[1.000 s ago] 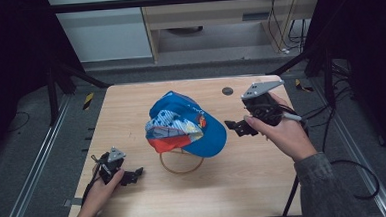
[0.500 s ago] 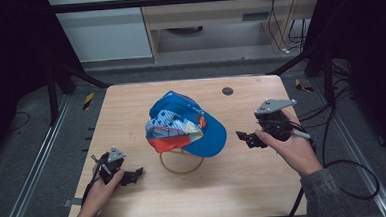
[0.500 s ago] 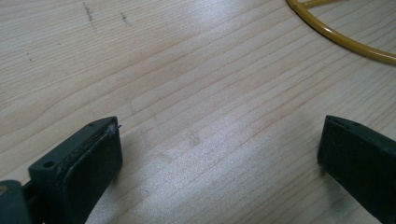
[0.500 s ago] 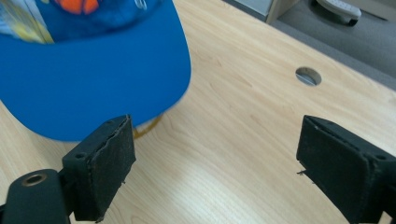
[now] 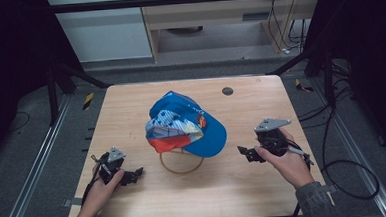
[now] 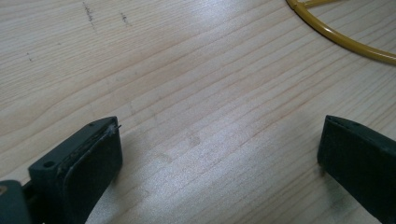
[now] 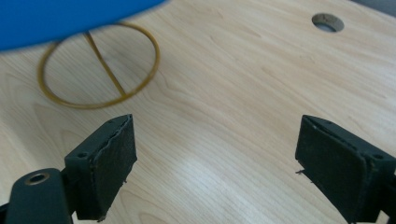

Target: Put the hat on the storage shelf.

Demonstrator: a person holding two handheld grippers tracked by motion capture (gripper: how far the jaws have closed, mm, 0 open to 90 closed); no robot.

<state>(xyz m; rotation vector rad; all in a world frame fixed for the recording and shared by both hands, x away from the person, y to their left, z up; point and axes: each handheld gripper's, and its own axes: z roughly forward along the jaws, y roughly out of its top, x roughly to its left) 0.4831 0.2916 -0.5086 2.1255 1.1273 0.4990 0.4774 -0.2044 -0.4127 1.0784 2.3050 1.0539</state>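
Right gripper [image 5: 247, 153] has dropped low and back from the cap [image 5: 187, 124], jaws spread.

High view: cap sits mid-table on a wire stand [image 5: 181, 161], between both grippers; left gripper [image 5: 132, 176] open. Left gripper view: stand ahead-right. Right gripper view: cap ahead-left.

The cap [image 5: 187, 124] sits mid-table [image 5: 130, 101] on a ring stand [image 5: 181, 165]. The left gripper [image 5: 134, 174] lies near-left of it. The right gripper [image 5: 243, 151] lies to its right.
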